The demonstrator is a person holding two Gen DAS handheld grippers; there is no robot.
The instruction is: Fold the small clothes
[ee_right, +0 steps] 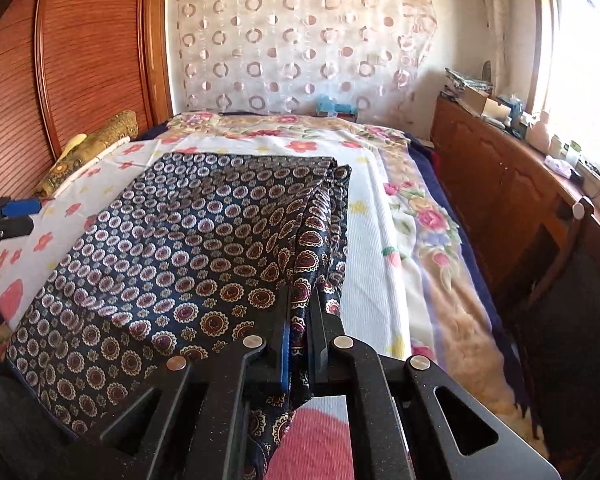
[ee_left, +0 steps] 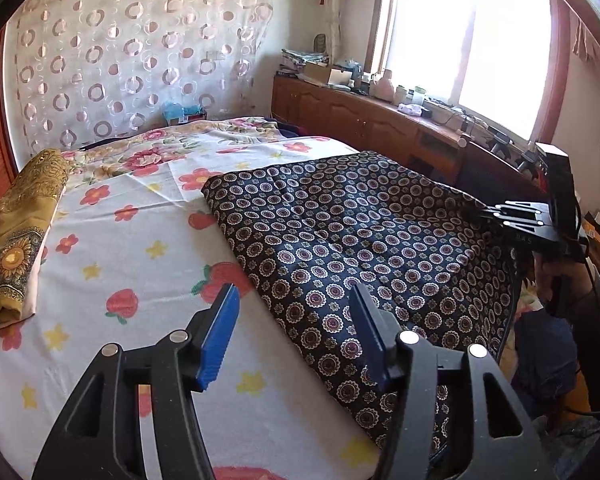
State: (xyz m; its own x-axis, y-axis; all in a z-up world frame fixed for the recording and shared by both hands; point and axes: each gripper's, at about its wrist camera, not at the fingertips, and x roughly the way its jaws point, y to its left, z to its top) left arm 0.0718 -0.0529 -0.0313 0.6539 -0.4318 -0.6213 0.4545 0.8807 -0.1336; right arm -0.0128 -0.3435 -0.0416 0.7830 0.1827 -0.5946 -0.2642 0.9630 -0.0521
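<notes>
Floral bedsheet | left hand-held gripper agape, empty | right hand-held gripper pinching patterned cloth | writing unreadable

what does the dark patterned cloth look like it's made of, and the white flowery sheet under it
Dark patterned cloth: probably a thin silky or satin-like weave, since it drapes limply, creases softly and shows a faint sheen near the window light. White flowery sheet: likely matte printed cotton or a blend; a fine ribbed texture shows in the right wrist view.
</notes>
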